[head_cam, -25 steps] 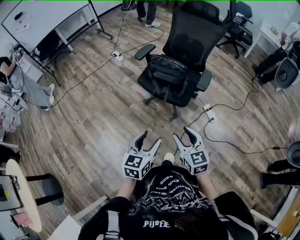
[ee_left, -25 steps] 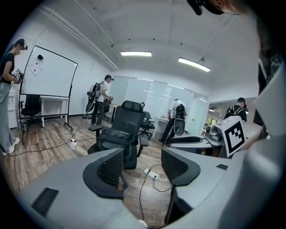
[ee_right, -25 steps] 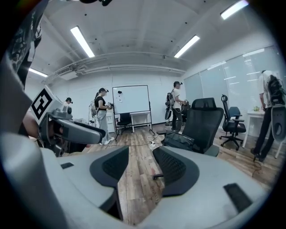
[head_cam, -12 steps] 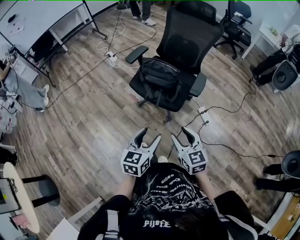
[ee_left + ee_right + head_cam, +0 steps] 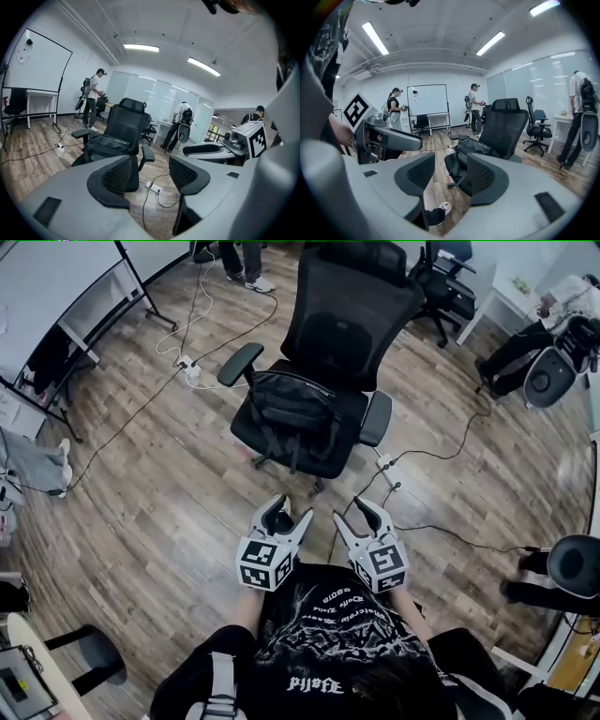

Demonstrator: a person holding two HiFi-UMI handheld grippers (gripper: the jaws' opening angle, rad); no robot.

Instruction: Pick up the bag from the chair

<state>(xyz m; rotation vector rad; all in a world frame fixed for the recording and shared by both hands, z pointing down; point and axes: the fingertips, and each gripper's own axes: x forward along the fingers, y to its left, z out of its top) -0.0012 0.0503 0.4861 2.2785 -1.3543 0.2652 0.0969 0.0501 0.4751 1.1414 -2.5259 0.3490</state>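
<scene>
Jaws on both grippers stand apart with nothing between them. We hold the left gripper (image 5: 292, 514) and the right gripper (image 5: 353, 513) side by side, close in front of our chest.

Beyond them lies floor (image 5: 178, 493), then the chair (image 5: 352, 315), which faces us. The bag (image 5: 286, 399) lies on its seat, well apart from both grippers, so we judge that the approach is the step in hand.

The bag's long axis runs across the seat, from the armrest on our left (image 5: 239, 362) toward the armrest on our right (image 5: 375, 418). It sits back near the backrest, and its straps seem to hang over the seat's front edge.

From us the bag lies straight ahead and slightly left. The left gripper is nearly in line with its middle, while the right gripper is set off toward the seat's front right corner. Neither is clearly nearer.

In the right gripper view the bag (image 5: 469, 144) shows just above the gap between the jaws. In the left gripper view it (image 5: 110, 143) sits left of the gap. We judge that gripper must turn a little left as we close in.
</scene>
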